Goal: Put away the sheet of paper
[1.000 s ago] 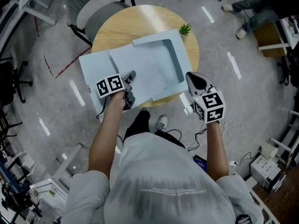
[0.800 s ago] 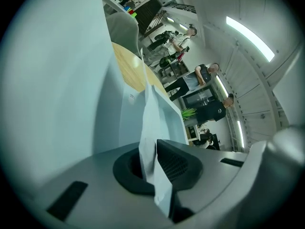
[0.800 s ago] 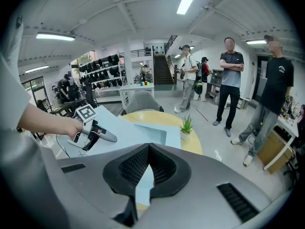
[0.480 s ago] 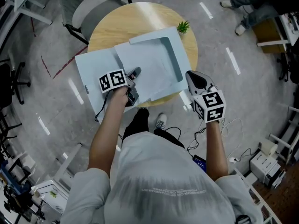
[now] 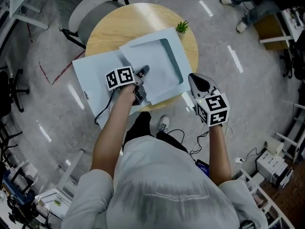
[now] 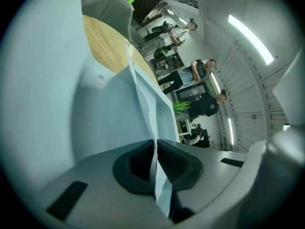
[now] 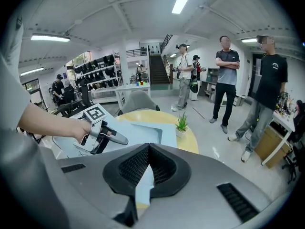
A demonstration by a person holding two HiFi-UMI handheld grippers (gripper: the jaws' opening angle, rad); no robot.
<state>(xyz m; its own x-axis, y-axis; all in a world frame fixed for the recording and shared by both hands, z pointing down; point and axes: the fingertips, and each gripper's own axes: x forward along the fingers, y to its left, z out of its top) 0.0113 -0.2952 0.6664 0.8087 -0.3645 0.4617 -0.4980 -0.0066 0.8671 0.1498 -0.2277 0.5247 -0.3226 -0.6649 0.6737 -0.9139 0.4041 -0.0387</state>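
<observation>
**A:** Status? What've the tongs got?

**B:** My left tongs (image 6: 156, 149) are clamped on the thin pale-blue sheet of paper (image 6: 161, 192). Pads pinch its near edge, and it runs edge-on btwn them. My right tongs (image 7: 149, 149) are closed too, pads meeting, nothing gripped afaict. They hang off the near-right rim of the round light-wood surface (image 5: 119, 23).

**A:** And the sheet's where, exactly?

**B:** Low over the surface, near edge in my grip. The rest stretches away toward the flat pale-blue case with the sunken rectangle (image 5: 164, 56). Can't tell if the far end lies on it. Another wide pale-blue panel (image 5: 93, 73) sits to the left.

**A:** How'll it handle?

**B:** Very light, floppy, prob. slick on that case. A one-edge pinch means it'll droop and curl, and a hard squeeze creases it. I'd hold at the edge's middle and move it slow and flat, maybe w/ the right tongs taking the opposite edge.

**A:** Anything beyond?

**B:** Small green potted plant (image 5: 181, 27) at the far rim, grey chair (image 5: 78, 8) behind, ppl standing further off.
</observation>
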